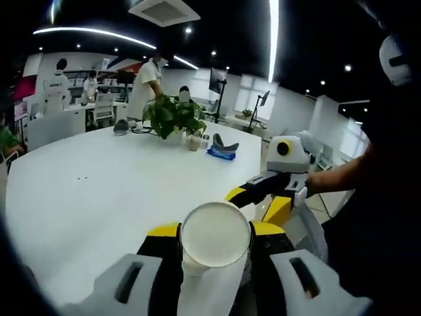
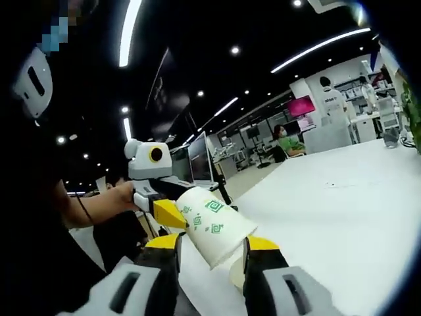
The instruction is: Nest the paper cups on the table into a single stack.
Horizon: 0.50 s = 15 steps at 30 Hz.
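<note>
Left gripper (image 1: 216, 253) clamps paper cup (image 1: 216, 236) (mouth toward camera) above white table (image 1: 99, 191).

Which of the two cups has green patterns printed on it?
The paper cup between the right gripper jaws; green motifs dot its white side. The other cup, in the left gripper, faces mouth-on, its side unseen.

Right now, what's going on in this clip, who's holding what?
A person holds a gripper in each hand over a white table. The left gripper is shut on a paper cup, its open mouth facing the camera. The right gripper clamps a green-patterned cup lying on its side, with the left gripper just behind it. A potted plant stands farther back.
</note>
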Each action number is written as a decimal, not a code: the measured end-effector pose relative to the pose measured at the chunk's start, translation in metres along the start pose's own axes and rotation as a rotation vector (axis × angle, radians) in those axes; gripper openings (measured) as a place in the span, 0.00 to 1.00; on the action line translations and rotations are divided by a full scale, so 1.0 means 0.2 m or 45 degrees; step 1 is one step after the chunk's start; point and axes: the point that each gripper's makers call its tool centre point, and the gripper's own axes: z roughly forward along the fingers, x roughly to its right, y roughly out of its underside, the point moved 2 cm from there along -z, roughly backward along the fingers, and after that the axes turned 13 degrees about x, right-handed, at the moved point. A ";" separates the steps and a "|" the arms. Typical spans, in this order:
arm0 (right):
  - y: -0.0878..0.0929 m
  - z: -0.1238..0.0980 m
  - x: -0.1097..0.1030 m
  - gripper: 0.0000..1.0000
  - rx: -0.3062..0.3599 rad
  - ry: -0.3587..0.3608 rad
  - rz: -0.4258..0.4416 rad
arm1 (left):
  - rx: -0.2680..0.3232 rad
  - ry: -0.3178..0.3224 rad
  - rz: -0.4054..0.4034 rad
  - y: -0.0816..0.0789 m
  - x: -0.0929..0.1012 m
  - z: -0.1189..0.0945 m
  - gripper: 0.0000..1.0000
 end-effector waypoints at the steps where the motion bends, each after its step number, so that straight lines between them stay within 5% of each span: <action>1: 0.00 0.00 -0.01 0.36 -0.006 -0.011 0.000 | -0.001 0.006 0.000 0.00 0.00 0.00 0.38; 15: 0.01 -0.02 -0.08 0.35 -0.060 -0.151 -0.015 | -0.024 0.100 -0.019 0.00 0.03 -0.04 0.38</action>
